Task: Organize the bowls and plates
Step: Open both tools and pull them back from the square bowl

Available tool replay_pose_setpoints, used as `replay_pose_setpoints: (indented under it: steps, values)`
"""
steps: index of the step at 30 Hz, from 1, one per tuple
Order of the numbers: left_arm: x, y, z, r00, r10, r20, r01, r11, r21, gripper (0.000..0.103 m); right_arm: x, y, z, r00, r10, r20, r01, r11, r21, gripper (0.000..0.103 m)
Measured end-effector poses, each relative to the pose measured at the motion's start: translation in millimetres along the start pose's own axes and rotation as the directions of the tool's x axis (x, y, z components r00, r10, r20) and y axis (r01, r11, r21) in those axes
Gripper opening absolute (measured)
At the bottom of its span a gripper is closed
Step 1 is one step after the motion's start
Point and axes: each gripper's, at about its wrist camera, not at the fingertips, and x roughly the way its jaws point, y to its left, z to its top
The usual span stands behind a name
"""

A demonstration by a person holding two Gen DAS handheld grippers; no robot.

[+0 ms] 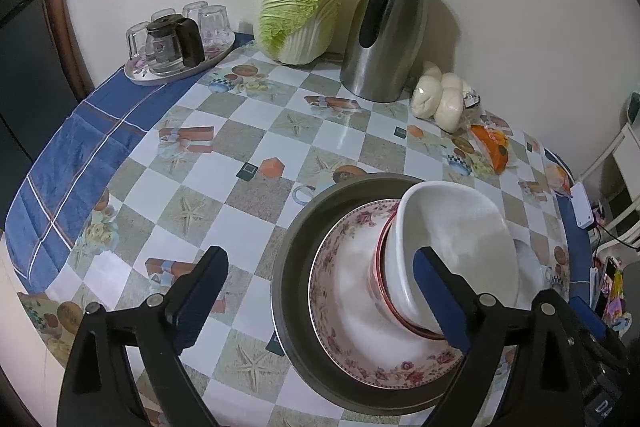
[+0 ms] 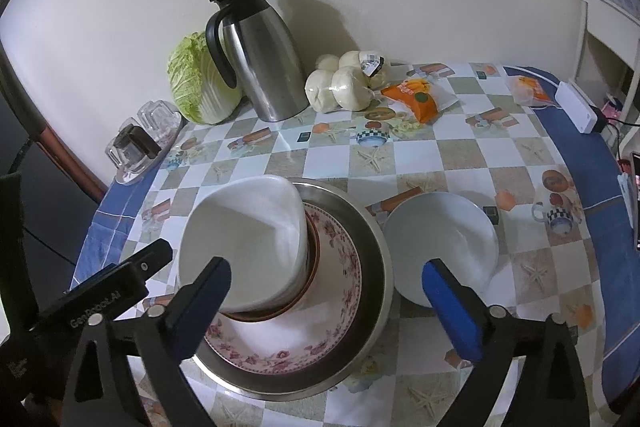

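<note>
A stack stands on the table: a dark metal pan (image 1: pixel 292 251) (image 2: pixel 372 247), a floral plate (image 1: pixel 336 283) (image 2: pixel 332 307) in it, a red-rimmed bowl (image 1: pixel 380 291) (image 2: pixel 312 267), and a white bowl (image 1: pixel 452 227) (image 2: pixel 244 231) tilted on top. A separate white bowl (image 2: pixel 444 235) sits right of the stack. My left gripper (image 1: pixel 320 299) is open just left of the stack, its right finger (image 1: pixel 436 291) against the tilted bowl's rim. My right gripper (image 2: pixel 328 307) is open above the stack's near edge. The left gripper's body (image 2: pixel 104 291) shows in the right wrist view.
By the wall stand a steel thermos jug (image 1: pixel 388 35) (image 2: pixel 256 55), a napa cabbage (image 1: pixel 300 11) (image 2: pixel 196 79), a tray of glasses (image 1: pixel 176 43) (image 2: pixel 140 139), bagged buns (image 1: pixel 440 99) (image 2: pixel 348 83) and orange packets (image 2: pixel 420 95). A white charger (image 2: pixel 576 107) lies at the right table edge.
</note>
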Motion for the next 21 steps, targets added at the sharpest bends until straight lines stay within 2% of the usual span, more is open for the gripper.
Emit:
replay_pose_setpoints:
  steps: [1,7,17,21]
  values:
    - [-1,1,-1,1.000,0.000,0.003,0.000,1.000,-0.006,0.094,-1,-1,-1,1.000,0.002,0.002,-0.002,1.000,0.001,0.103]
    - [-8,7,-4,0.999,0.029,0.041,-0.027,0.998,-0.055,0.095,-6,-7,-2,1.000,-0.008,0.016,0.008,1.000,0.001,0.103]
    - [-21,-2,-5,0.993,0.050,0.103,-0.044,0.997,-0.063,0.095,-13,-30,0,1.000,-0.027,0.013,0.026,0.999,0.036,0.103]
    - [-28,-13,-7,0.990,0.038,0.133,-0.031,0.998,-0.049,0.095,-19,-48,1,1.000,-0.023,0.016,0.022,0.998,0.065,0.103]
